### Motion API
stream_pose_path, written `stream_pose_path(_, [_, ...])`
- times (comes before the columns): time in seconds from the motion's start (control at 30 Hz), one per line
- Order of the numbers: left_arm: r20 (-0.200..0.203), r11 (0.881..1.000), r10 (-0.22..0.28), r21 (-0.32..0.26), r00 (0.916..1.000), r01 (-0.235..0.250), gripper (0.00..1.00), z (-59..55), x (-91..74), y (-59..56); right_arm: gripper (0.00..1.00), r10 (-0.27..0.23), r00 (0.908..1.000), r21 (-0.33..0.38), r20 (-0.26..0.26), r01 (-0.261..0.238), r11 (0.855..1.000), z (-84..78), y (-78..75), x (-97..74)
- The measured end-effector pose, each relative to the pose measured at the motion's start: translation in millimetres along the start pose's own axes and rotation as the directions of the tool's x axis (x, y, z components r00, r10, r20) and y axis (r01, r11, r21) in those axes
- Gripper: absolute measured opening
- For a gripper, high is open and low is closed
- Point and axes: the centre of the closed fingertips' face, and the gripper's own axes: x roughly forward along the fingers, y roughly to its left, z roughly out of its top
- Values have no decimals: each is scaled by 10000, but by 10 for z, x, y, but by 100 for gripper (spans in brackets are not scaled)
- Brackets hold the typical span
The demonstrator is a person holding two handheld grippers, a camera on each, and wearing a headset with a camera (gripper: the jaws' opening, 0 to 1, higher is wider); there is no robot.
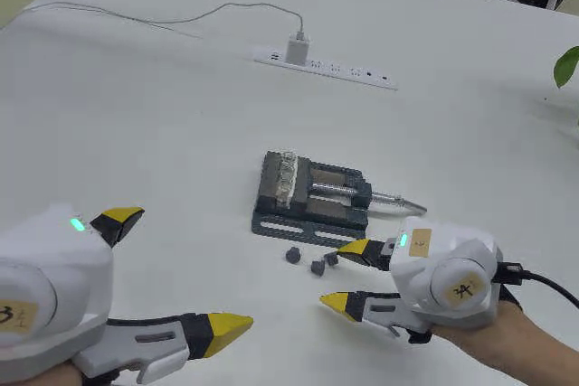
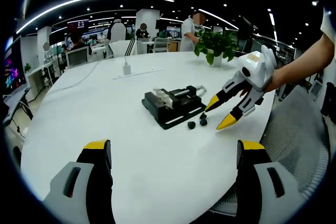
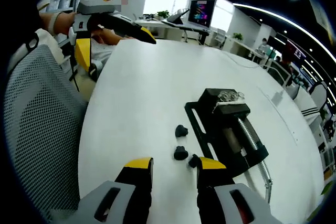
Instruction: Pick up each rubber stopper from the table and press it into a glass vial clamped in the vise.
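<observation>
A dark vise (image 1: 312,194) stands mid-table with clear glass vials (image 1: 287,174) clamped in its jaws. Three small dark rubber stoppers (image 1: 317,268) lie loose on the white table just in front of it. My right gripper (image 1: 346,275) is open, low over the table, its yellow tips right beside the stoppers. In the right gripper view one stopper (image 3: 180,153) lies just ahead of the gap in the right gripper (image 3: 175,165), and the vise (image 3: 226,124) is to the right. My left gripper (image 1: 181,270) is wide open at the near left, holding nothing, far from the vise (image 2: 170,103).
A white power strip (image 1: 324,67) with a plugged charger (image 1: 298,47) and cable lies at the far side. A green plant leaf (image 1: 565,65) pokes in at the right edge. A mesh chair (image 3: 42,129) stands by the table's near edge.
</observation>
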Motion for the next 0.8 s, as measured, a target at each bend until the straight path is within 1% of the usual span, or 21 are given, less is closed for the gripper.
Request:
stream_pose_path(0.13, [16,10000,19,-12,10000,-19,99,-3,-9,14,25,48,9999,-263,-102,-51,9996,-8,-10,38])
stream_pose_path(0.33, [20,10000,19,-33,10000,-18,99,-7,-14,22,19,37,9998,-390,-170,-43,9992,-12,-30,70])
stream_pose_path(0.53, [31,10000,17,-59,10000,-17,99,-7,-12,33,15,38,9999,-437,-140,-45,9990,20,-45,104])
stream_pose_path(0.8, [36,10000,-28,-81,10000,28,99,-11,-1,32,12,39,9999,-597,-165,-49,9982,32,-53,121])
